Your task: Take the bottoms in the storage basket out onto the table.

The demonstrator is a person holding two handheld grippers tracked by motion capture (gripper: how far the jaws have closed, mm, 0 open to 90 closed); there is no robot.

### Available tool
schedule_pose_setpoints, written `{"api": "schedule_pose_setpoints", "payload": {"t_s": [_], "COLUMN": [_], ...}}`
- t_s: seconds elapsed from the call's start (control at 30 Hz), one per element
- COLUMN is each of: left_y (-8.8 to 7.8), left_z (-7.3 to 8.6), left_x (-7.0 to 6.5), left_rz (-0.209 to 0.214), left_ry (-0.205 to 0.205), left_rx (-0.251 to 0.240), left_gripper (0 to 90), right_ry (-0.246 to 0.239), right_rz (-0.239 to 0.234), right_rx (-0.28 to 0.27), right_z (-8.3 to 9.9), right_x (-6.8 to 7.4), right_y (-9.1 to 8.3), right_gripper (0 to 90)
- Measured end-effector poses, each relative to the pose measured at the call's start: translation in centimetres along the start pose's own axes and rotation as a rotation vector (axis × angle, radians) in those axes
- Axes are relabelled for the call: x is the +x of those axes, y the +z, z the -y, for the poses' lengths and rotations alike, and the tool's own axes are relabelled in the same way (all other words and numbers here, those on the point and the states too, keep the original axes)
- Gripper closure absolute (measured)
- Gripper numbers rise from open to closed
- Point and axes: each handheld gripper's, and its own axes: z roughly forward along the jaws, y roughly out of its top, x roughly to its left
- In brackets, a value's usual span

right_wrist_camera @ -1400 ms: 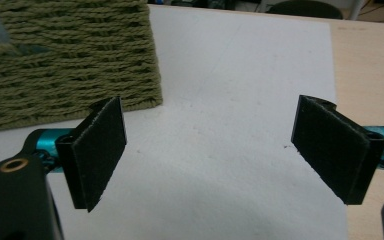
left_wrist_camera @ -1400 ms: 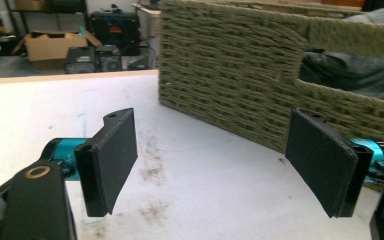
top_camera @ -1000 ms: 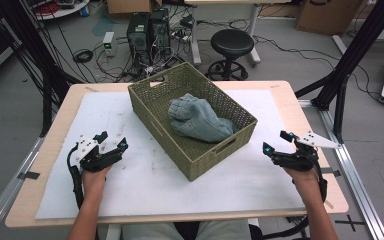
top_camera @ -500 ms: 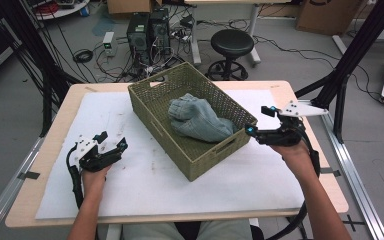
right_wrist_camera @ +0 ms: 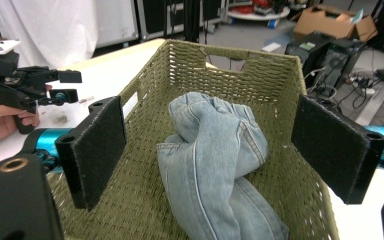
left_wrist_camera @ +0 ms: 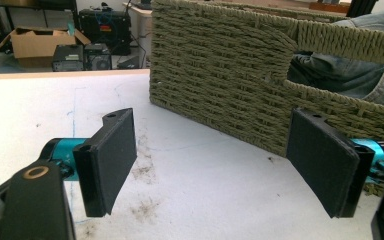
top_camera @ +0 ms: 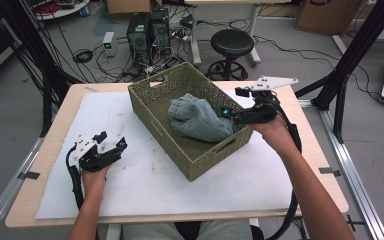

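1. My right gripper (top_camera: 228, 114) hangs over the right end of the basket (top_camera: 155, 107), jaws spread wide with nothing between them.
2. The jeans (top_camera: 197, 120) lie crumpled inside the basket (one loose heap), just under and ahead of those jaws.
3. My left gripper (top_camera: 114, 148) rests on the white mat (top_camera: 145, 187) left of the basket, jaws wide apart and empty.

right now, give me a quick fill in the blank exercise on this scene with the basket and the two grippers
1. The crumpled jeans lie inside the woven ____.
2. The right gripper is above the basket with its jaws ____.
3. The left gripper rests on the ____ mat, its jaws open.

Missing words: basket; open; white
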Motion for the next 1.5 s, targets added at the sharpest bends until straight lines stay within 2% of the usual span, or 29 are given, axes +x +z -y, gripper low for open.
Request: {"api": "schedule_pose_setpoints", "payload": {"t_s": [0.07,0.17,0.47,0.57,0.63,0.8,0.87,0.97,1.1,1.17,1.27,1.37,1.5], "left_y": [0.0,0.0,0.0,0.0,0.0,0.0,0.0,-0.1,-0.1,0.0,0.0,0.0,0.0], "left_z": [0.0,0.0,0.0,0.0,0.0,0.0,0.0,0.0,0.0,0.0,0.0,0.0,0.0], "left_x": [0.0,0.1,0.1,0.1,0.1,0.2,0.1,0.1,0.2,0.2,0.2,0.2,0.2], "left_rz": [-0.002,-0.001,-0.002,-0.002,-0.001,-0.002,-0.002,0.000,0.000,0.001,0.001,-0.001,-0.001], "left_ry": [-0.006,-0.009,-0.011,-0.013,-0.016,-0.018,-0.019,-0.017,-0.015,-0.018,-0.021,-0.022,-0.023], "left_rx": [-0.001,-0.003,-0.003,-0.004,-0.003,-0.002,-0.005,-0.004,-0.004,-0.005,-0.007,-0.006,-0.007], "left_gripper": [20.7,20.6,20.6,20.6,20.6,20.7,20.7,20.7,20.6,20.6,20.7,20.7,20.6], "right_ry": [-0.009,0.006,0.043,0.054,0.071,0.053,0.032,0.034,0.055,0.053,0.038,0.050,0.023], "right_rz": [0.006,-0.007,-0.051,-0.055,-0.066,-0.059,-0.045,-0.010,0.019,0.034,0.077,0.080,0.105], "right_rx": [0.029,0.052,0.105,0.120,0.112,0.120,0.155,0.239,0.308,0.346,0.432,0.464,0.520], "right_z": [-0.6,-0.9,-0.1,0.2,0.2,-0.9,-0.7,0.3,1.3,1.7,2.8,3.3,3.5], "right_x": [-0.2,-0.5,-0.8,-0.9,-1.1,-0.9,-0.8,-1.1,-1.7,-1.9,-2.4,-3.0,-3.9], "right_y": [1.1,2.9,7.7,8.9,9.5,10.8,11.8,13.3,14.8,15.4,16.6,17.3,18.5], "right_gripper": [14.3,14.3,14.3,14.3,14.3,14.3,14.3,14.3,14.3,14.3,14.2,13.9,13.2]}}
